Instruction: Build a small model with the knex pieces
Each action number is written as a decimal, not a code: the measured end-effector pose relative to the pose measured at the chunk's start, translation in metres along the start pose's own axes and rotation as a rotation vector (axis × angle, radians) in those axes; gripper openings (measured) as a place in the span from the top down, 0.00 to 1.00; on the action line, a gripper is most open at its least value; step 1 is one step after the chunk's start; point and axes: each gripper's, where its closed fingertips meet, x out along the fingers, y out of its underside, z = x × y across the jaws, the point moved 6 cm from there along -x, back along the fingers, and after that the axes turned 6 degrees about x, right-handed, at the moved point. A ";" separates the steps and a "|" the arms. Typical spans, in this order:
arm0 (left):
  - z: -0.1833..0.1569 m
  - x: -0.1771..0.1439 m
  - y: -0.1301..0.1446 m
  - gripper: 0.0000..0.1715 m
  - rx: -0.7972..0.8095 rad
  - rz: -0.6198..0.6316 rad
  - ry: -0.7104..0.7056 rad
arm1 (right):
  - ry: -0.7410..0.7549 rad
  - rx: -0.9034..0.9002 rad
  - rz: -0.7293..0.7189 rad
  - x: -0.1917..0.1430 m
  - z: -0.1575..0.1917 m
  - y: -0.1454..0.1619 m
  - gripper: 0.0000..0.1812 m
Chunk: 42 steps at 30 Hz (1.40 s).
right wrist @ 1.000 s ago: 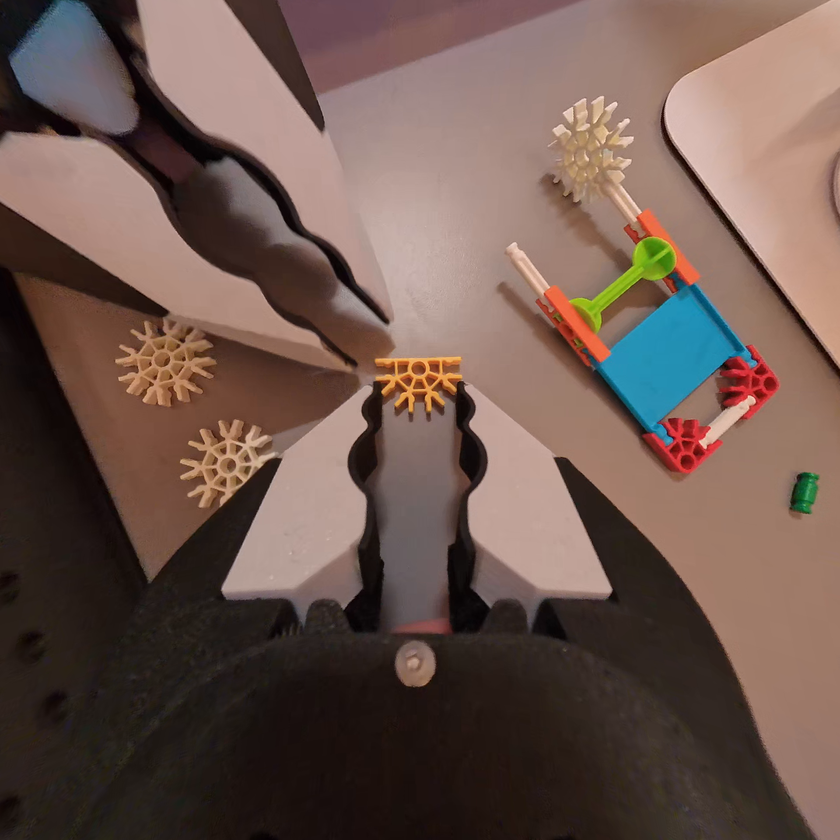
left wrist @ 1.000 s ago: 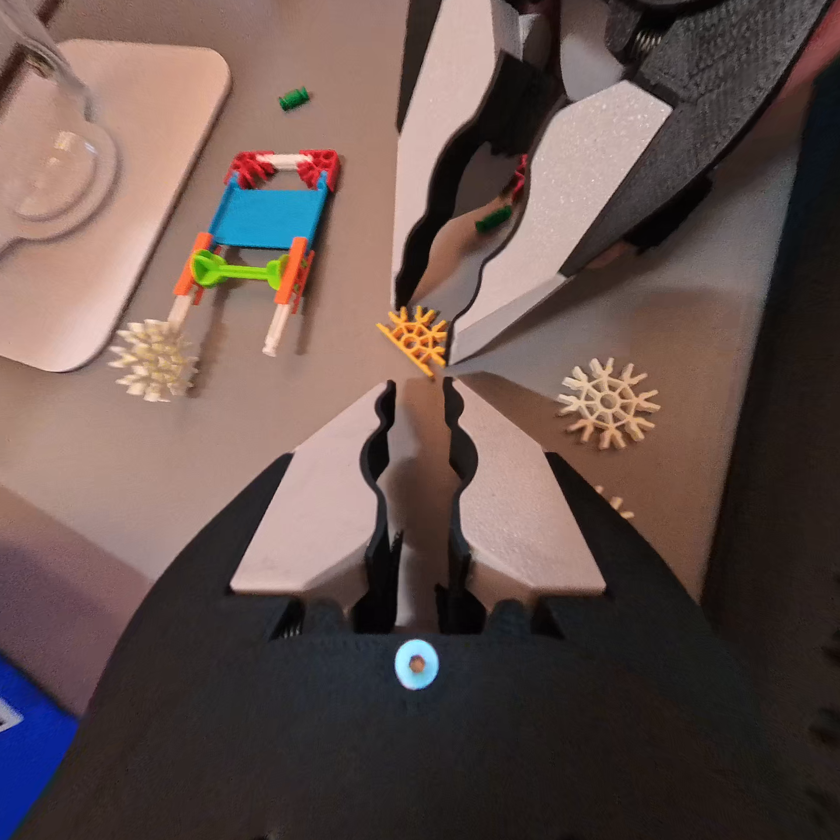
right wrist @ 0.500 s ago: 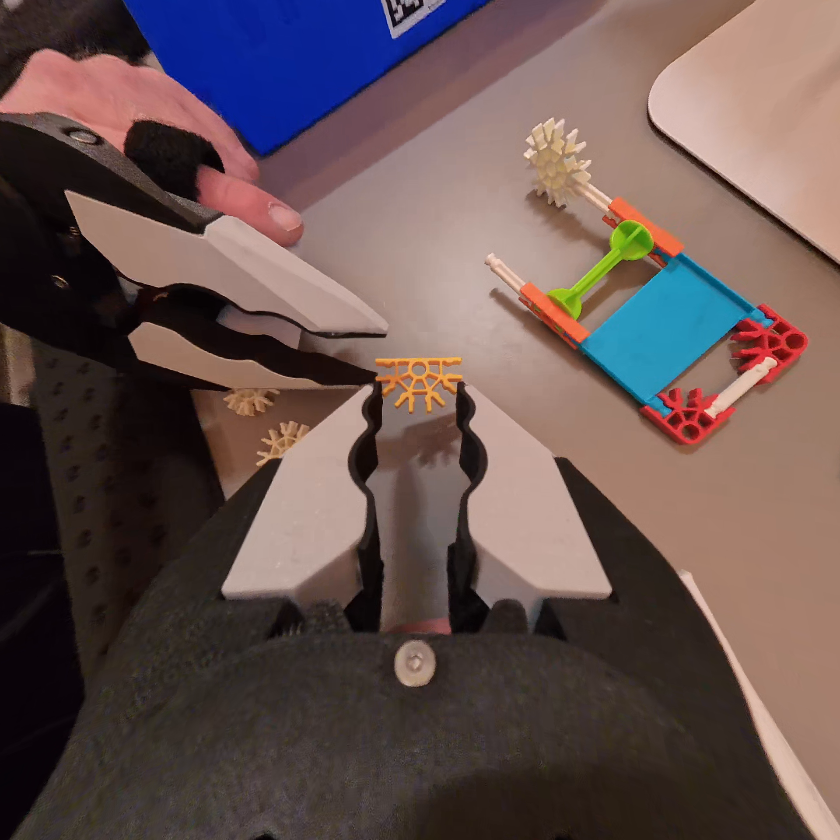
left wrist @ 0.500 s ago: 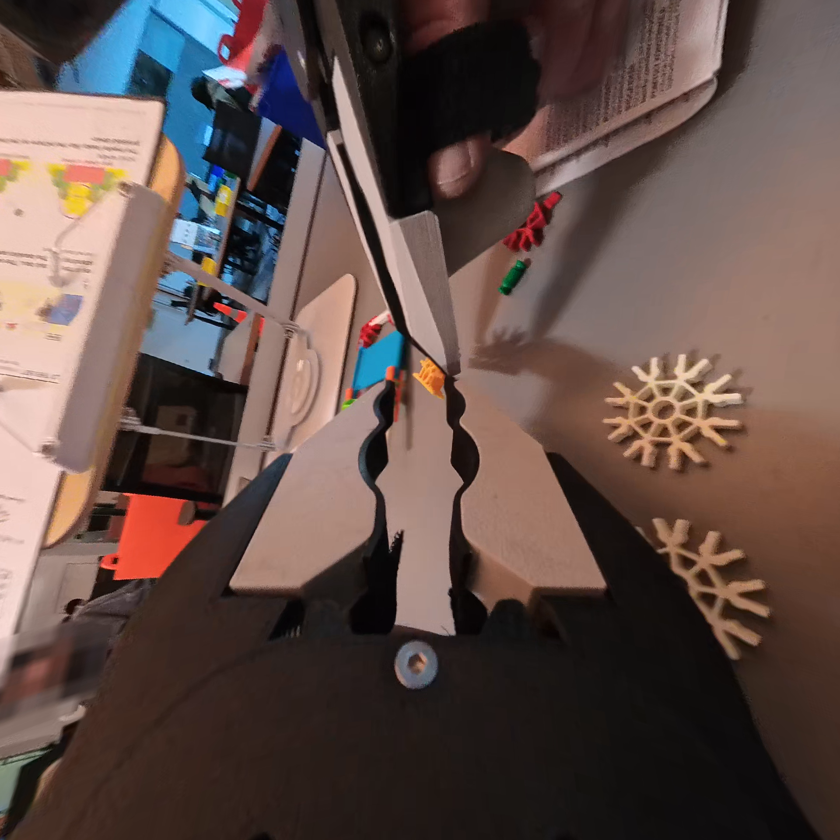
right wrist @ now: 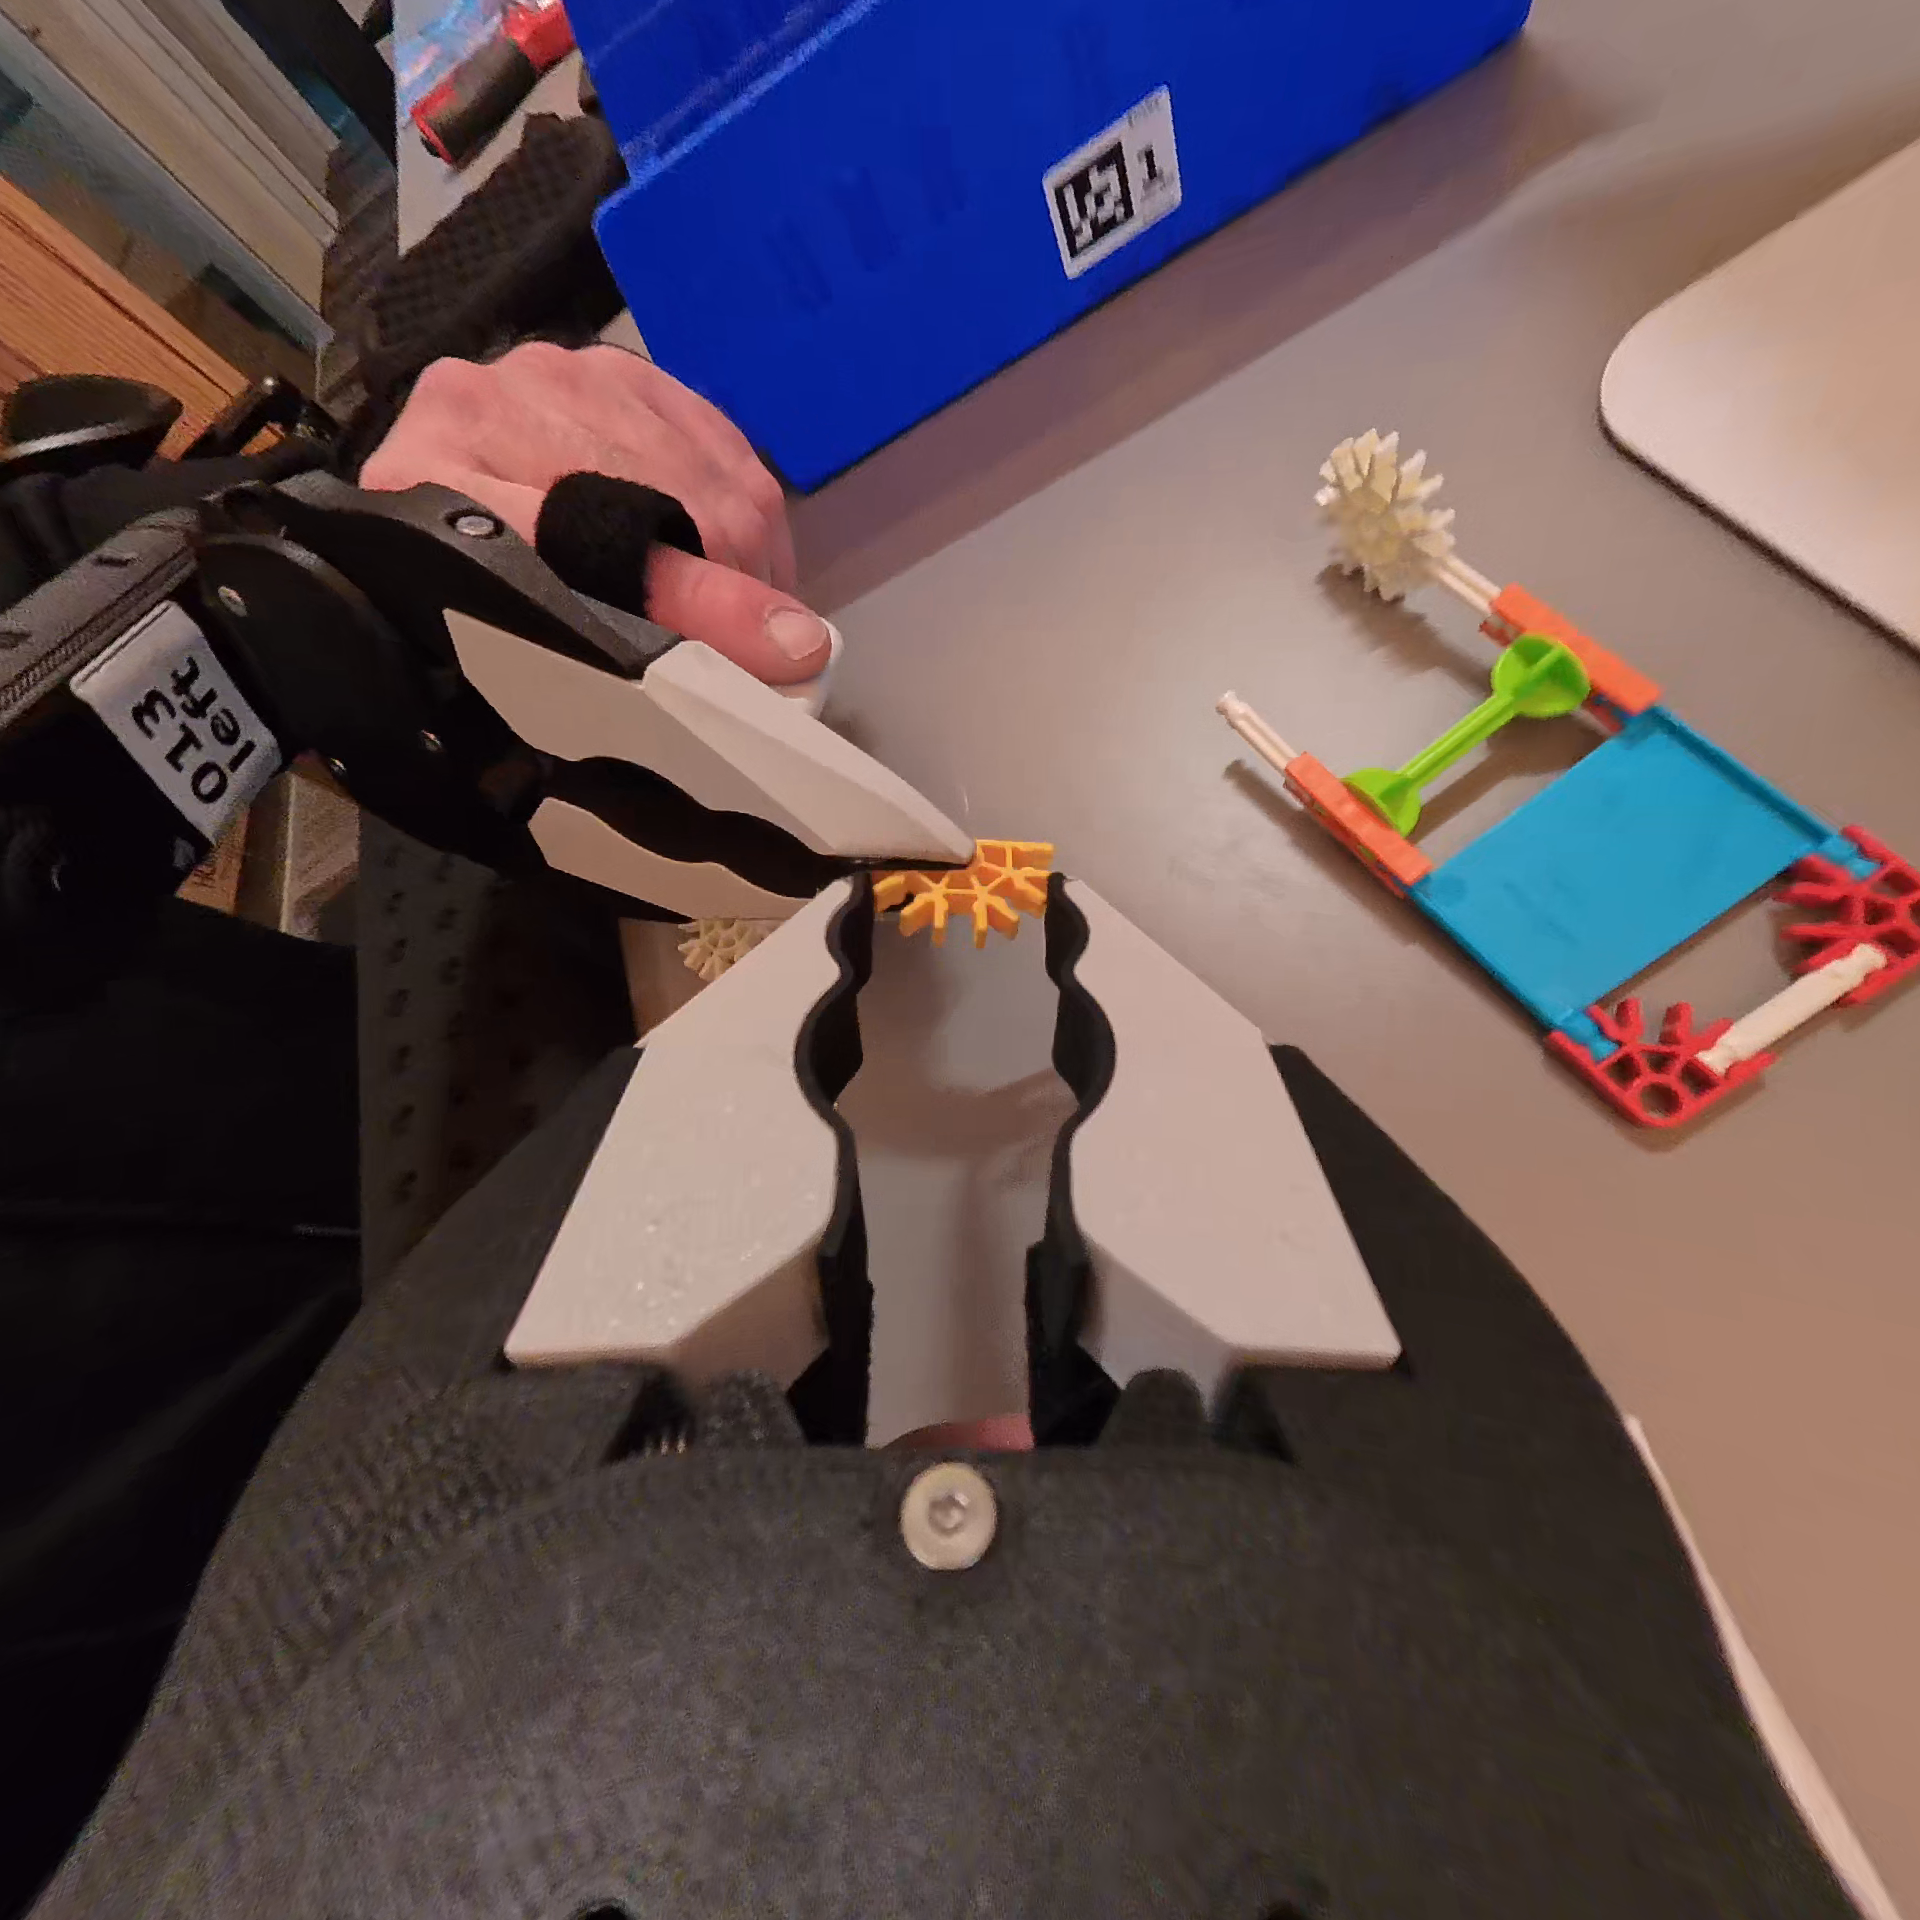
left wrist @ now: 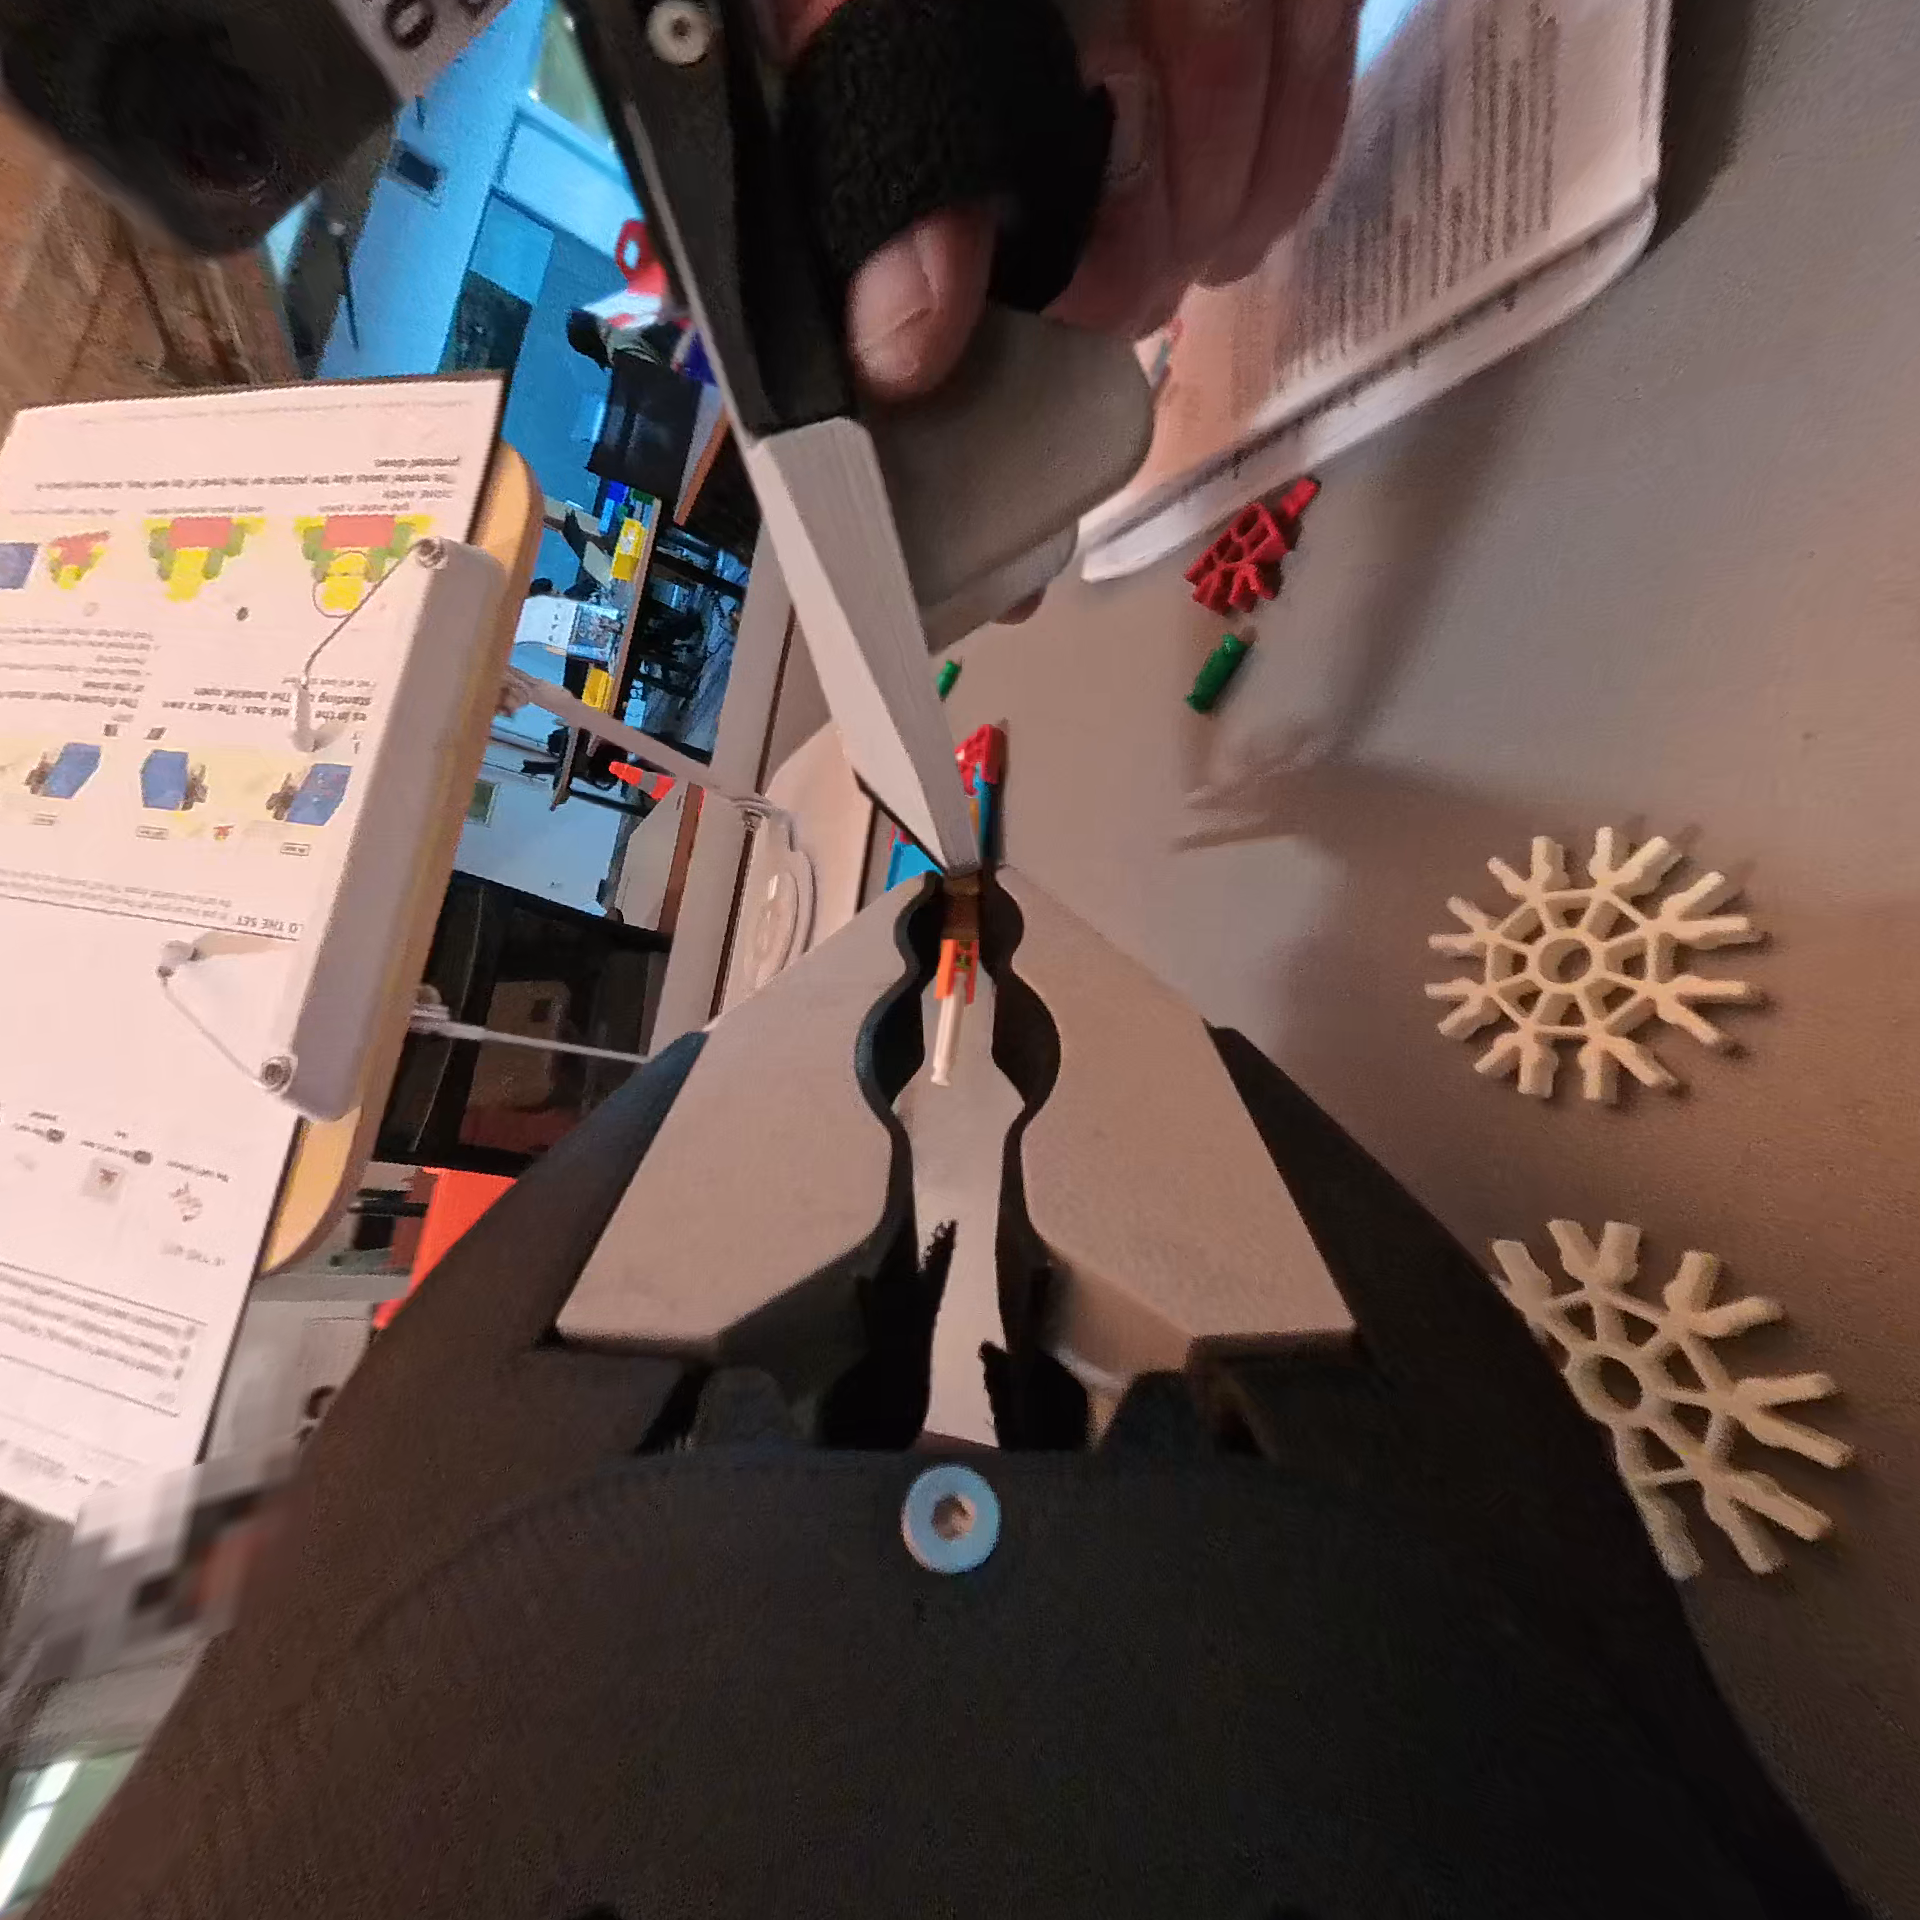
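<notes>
The right gripper point(right wrist: 961, 894) clamps the yellow half-snowflake connector point(right wrist: 966, 883); beside it, the left gripper point(right wrist: 935, 847) pinches its edge, tilted flat. The blue bin point(right wrist: 883, 208) stands behind, contents unseen.

the right gripper point(right wrist: 961, 883) has lifted the yellow connector point(right wrist: 966, 885) off the grey table point(right wrist: 1143, 623), and the left gripper point(right wrist: 961, 854), apart a second ago, has now pinched the connector's edge
</notes>
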 end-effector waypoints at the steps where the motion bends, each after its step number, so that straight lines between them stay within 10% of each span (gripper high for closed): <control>1: 0.004 -0.001 -0.001 0.98 -0.050 -0.017 -0.008 | -0.009 -0.018 -0.022 -0.004 0.001 -0.003 0.81; 9: 0.032 -0.015 -0.002 0.98 -0.581 -0.300 0.135 | 0.012 -0.399 -0.101 -0.021 0.008 -0.019 0.83; 17: 0.042 -0.019 0.003 0.97 -0.773 -0.424 0.214 | 0.018 -0.580 -0.040 -0.013 0.017 -0.019 0.97; 28: 0.039 -0.007 0.008 0.98 -0.521 -0.172 0.126 | 0.163 -0.645 0.193 0.001 -0.001 -0.014 0.98; 42: 0.035 0.001 0.023 0.98 -0.599 -0.069 0.161 | 0.156 -0.656 0.296 0.013 -0.014 -0.018 0.98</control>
